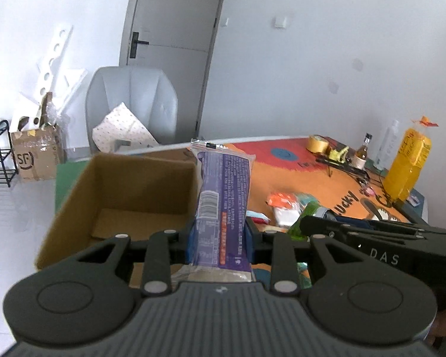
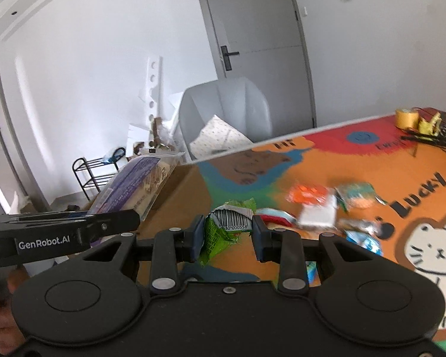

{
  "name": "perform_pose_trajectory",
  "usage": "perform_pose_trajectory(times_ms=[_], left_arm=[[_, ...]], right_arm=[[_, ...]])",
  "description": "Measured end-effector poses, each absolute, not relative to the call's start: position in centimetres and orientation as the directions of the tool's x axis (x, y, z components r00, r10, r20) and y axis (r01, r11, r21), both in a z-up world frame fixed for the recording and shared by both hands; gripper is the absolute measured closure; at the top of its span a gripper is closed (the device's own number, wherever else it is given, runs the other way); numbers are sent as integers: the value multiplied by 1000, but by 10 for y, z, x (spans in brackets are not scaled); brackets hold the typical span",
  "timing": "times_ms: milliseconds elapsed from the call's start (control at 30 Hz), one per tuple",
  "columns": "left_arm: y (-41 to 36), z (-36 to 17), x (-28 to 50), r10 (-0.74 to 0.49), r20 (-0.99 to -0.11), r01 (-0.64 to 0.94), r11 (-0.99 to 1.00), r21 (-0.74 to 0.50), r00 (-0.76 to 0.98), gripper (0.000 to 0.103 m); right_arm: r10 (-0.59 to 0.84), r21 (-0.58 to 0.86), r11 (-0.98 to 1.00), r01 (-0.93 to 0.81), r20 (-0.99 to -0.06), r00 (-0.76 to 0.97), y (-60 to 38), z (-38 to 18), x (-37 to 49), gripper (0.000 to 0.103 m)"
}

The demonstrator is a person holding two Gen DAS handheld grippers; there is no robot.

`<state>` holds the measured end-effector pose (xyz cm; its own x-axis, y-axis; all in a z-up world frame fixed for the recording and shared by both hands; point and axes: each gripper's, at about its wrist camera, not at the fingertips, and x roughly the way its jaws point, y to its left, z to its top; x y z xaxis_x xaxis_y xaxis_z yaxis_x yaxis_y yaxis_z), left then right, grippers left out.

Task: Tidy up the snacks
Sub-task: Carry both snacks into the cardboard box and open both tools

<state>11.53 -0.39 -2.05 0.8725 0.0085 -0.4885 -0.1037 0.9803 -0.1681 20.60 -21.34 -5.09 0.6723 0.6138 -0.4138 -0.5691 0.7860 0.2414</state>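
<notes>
Two grippers are seen above a table covered by an orange printed mat, on which "LUCKY" is read beside a cartoon cat. An open cardboard box is set at the table's left end; its near wall is hidden behind the left gripper. A purple snack packet is pinched upright between the left fingers, level with the box's right wall; its print is too small to read. A crumpled green snack packet, barcode outward, is clamped between the right gripper's fingers. Loose snacks on the mat are blurred. "GenRobot.AI" and "DAS" are read on the gripper bodies.
</notes>
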Motion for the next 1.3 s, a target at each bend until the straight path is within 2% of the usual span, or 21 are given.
perform_pose_trajectory(times_ms=[667,867,1133,1267,1300], left_arm=[[71,-28,134,90,-511,-210,961,-182,855,72],[78,-27,132,135,-502,-246,956,-162,855,68],[90,-29,113,169,-507,-304,932,-197,845,49],[97,-28,103,197,-498,-336,919,-207,845,33],[98,-27,102,204,-497,-342,917,-204,844,28]], right_arm=[[681,240,725,-645,-393,618,-148,-34,209,71],[695,256,710,-656,-402,596,-138,-37,212,71],[720,268,682,-681,-411,559,-123,-40,211,71],[729,271,669,-692,-417,543,-114,-41,212,71],[733,271,664,-697,-422,534,-112,-42,212,67]])
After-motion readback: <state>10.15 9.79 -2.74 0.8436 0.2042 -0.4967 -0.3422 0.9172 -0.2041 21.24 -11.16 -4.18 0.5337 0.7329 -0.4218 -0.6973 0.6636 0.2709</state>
